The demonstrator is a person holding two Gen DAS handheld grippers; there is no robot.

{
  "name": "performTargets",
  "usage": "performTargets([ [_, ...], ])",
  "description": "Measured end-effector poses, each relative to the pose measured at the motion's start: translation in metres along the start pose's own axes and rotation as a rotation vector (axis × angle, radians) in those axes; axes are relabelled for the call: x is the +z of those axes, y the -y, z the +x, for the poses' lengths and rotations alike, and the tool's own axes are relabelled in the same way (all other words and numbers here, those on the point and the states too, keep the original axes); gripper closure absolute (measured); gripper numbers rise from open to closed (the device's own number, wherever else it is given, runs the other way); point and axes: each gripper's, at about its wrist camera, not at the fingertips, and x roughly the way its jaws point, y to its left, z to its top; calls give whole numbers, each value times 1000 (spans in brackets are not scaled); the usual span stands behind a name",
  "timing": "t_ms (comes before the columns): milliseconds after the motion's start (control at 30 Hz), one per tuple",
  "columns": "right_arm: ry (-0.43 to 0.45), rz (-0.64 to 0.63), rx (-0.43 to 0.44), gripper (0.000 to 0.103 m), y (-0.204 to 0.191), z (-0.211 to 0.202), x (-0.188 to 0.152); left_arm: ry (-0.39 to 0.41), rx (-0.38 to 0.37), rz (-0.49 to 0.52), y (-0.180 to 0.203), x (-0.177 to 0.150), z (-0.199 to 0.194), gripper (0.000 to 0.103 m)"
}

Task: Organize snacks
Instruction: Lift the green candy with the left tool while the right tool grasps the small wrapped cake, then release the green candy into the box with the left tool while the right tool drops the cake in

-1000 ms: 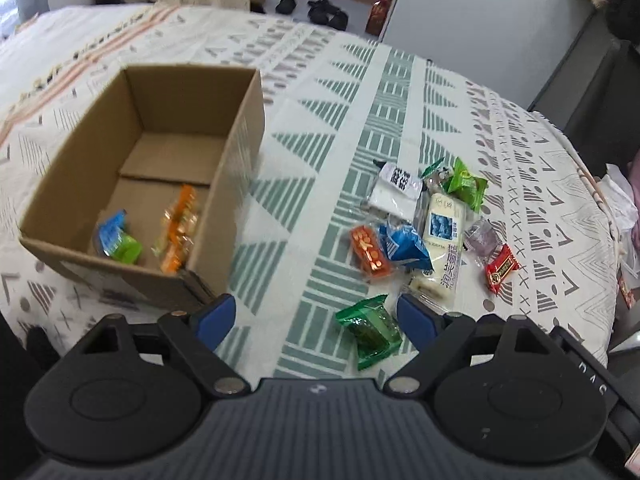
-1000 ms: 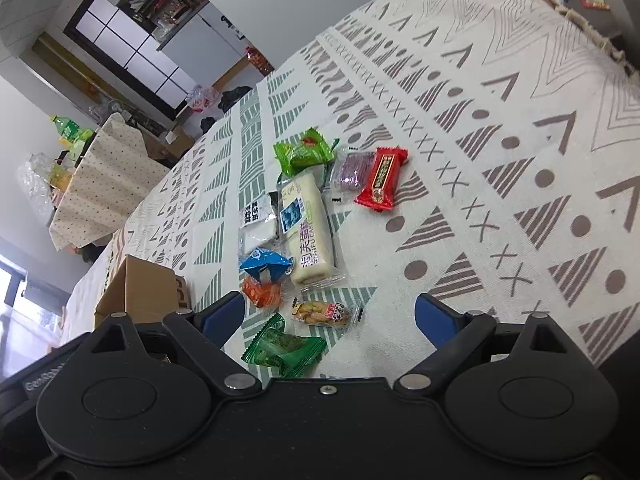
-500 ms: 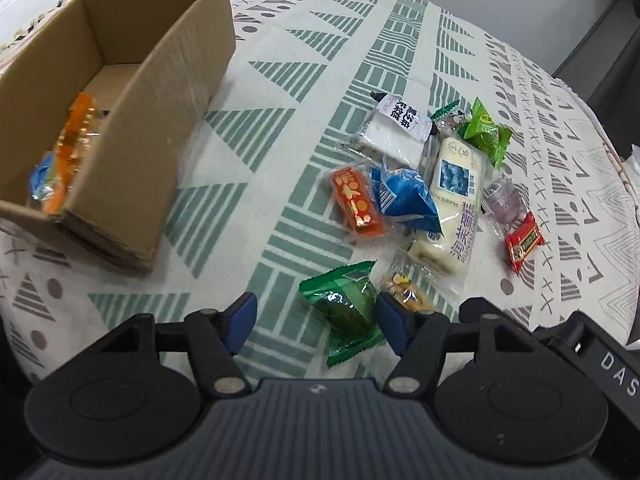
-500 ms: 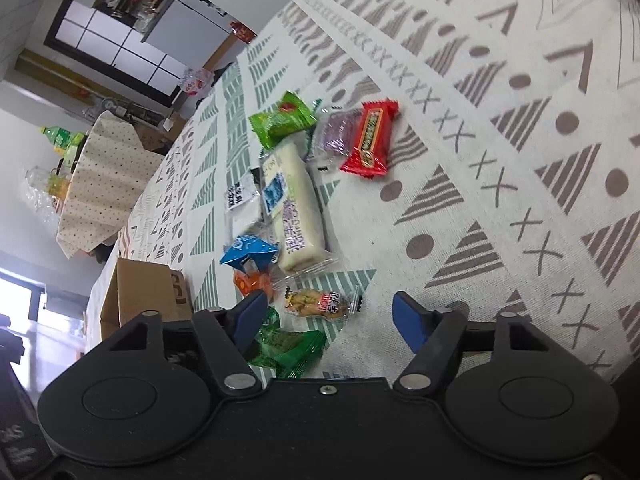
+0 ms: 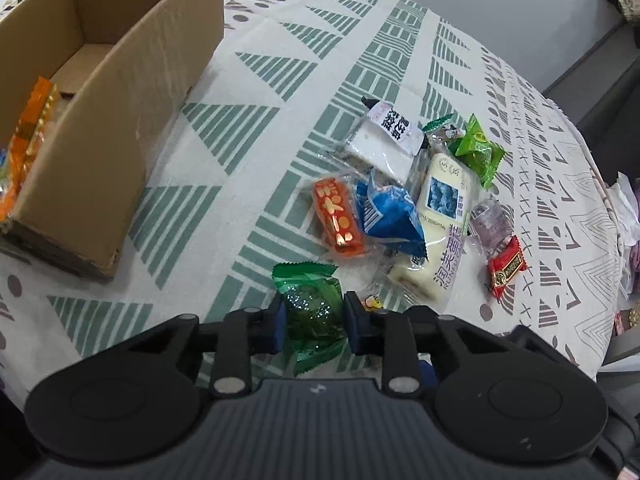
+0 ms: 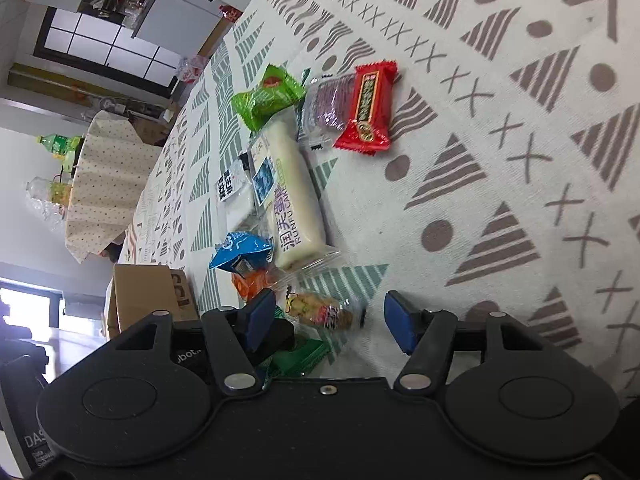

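1. Our left gripper [image 5: 314,316] tilts steeply down, its jaws just closed onto the crinkly dark-green packet [image 5: 310,308] on the tablecloth [image 5: 280,80].
2. Our right gripper [image 6: 330,322], jaws half-open after narrowing, straddles the glossy clear-wrapped snack [image 6: 324,310] without touching it.

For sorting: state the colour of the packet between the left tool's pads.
Dark green, partly see-through wrapper; the left wrist view shows it best.

we count ten snack packets [image 5: 390,216] on the cloth, one cardboard box [image 5: 120,92], two grippers [image 5: 314,316].
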Motion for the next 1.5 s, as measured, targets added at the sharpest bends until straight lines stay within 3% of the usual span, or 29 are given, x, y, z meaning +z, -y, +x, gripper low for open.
performTargets([
  [267, -18, -34, -10, 51, -6, 5, -5, 19, 21, -18, -13, 5, -12, 75],
  [533, -22, -248, -106, 51, -32, 9, -21, 23, 24, -51, -30, 6, -25, 75],
  [600, -20, -314, -151, 58, -39, 10, -26, 27, 27, -55, -33, 5, -29, 75],
  [633, -20, -353, -184, 70, -44, 11, -30, 30, 27, -54, -34, 5, -31, 75],
  [767, -35, -425, -197, 84, -53, 9, -41, 42, 17, -55, -40, 5, -42, 75],
  [1167, 28, -328, -124, 86, -56, -22, -43, 100, -16, -43, -53, 10, -78, 75],
  [1500, 111, -370, -84, 87, -92, -37, -43, 154, -52, -73, -69, 27, -110, 75],
])
